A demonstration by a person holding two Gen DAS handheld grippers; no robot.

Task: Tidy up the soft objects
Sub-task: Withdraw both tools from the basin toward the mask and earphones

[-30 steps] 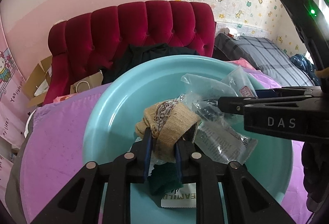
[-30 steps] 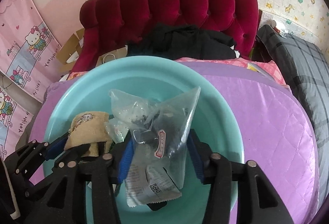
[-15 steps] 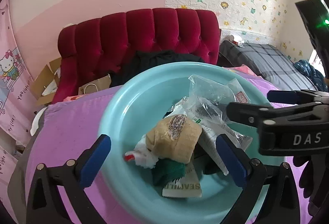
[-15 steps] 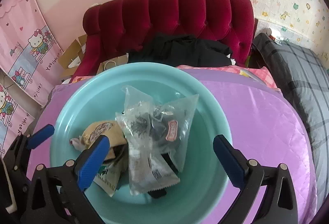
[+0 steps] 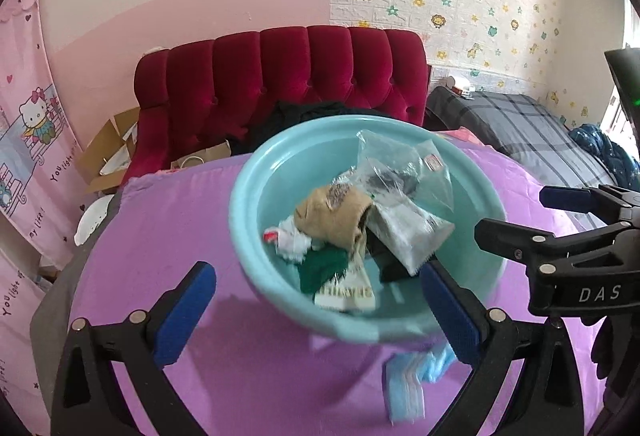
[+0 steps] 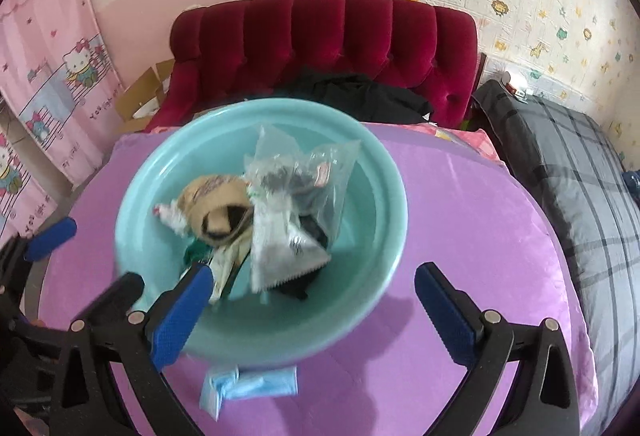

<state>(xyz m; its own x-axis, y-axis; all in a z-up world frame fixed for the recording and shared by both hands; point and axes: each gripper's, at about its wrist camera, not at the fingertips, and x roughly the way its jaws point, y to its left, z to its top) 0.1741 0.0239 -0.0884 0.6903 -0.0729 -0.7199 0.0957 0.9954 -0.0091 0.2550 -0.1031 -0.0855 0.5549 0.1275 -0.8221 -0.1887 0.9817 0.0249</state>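
A teal basin (image 5: 252,220) (image 6: 376,204) sits on a purple quilted surface (image 5: 160,228). Inside lie a tan rolled sock (image 5: 332,216) (image 6: 216,200), clear plastic bags (image 5: 404,176) (image 6: 304,188), a green cloth (image 5: 320,268) and a white and red cloth (image 5: 290,242). My left gripper (image 5: 320,312) is open and empty, above the basin's near rim. My right gripper (image 6: 316,312) is open and empty, also above the near rim; it shows at the right of the left wrist view (image 5: 576,236). A light blue face mask (image 5: 406,388) (image 6: 248,388) lies on the quilt just in front of the basin.
A red tufted headboard (image 5: 288,76) (image 6: 328,40) stands behind the basin with dark clothes (image 6: 360,96) piled before it. A grey plaid bed (image 6: 580,188) lies to the right. Cardboard boxes (image 5: 108,152) and pink Hello Kitty hangings (image 5: 28,140) are at the left.
Both grippers opened, let go of the sock and the plastic bag into the basin, and pulled back and up. The face mask has come into view.
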